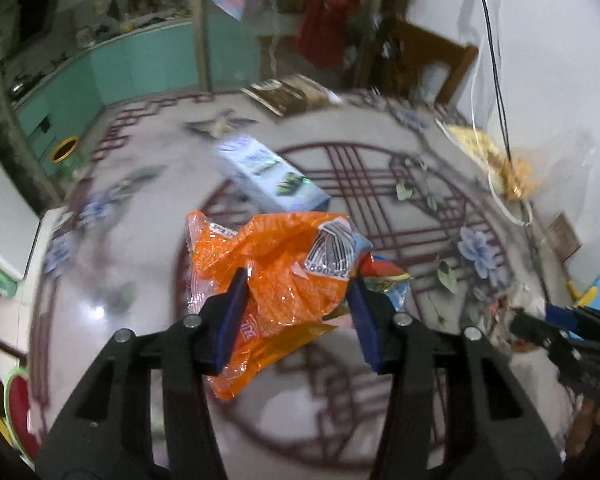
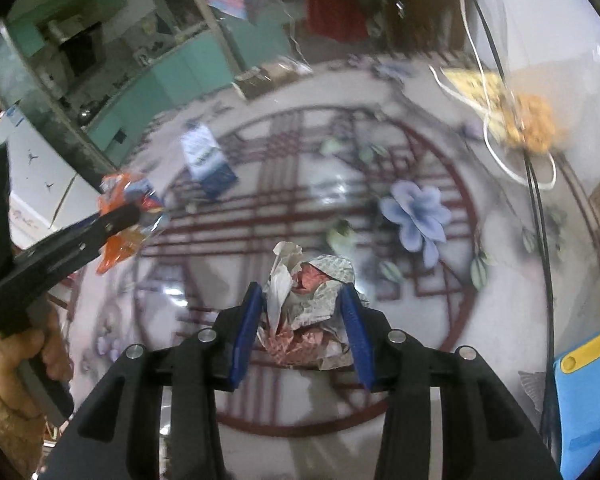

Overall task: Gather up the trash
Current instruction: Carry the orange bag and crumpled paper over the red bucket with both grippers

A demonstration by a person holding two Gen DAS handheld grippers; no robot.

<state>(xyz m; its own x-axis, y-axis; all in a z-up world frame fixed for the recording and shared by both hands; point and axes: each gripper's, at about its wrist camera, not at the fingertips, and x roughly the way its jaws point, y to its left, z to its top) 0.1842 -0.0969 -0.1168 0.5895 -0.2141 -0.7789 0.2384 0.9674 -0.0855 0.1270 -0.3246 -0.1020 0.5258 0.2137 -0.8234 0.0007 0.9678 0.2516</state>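
We find the left gripper (image 1: pixel 300 280) clamped on a crumpled orange wrapper (image 1: pixel 268 272), lifted clear of the patterned floor (image 1: pixel 380 208). The right gripper (image 2: pixel 304 304) is clamped on a wad of crumpled newspaper (image 2: pixel 316 292), also held above the floor. In the left wrist view, a white-and-blue carton (image 1: pixel 272 176) lies on the floor at twelve o'clock from the wrapper. A yellow-orange heap (image 1: pixel 516 180) with a white cord sits at two o'clock, by the wall.
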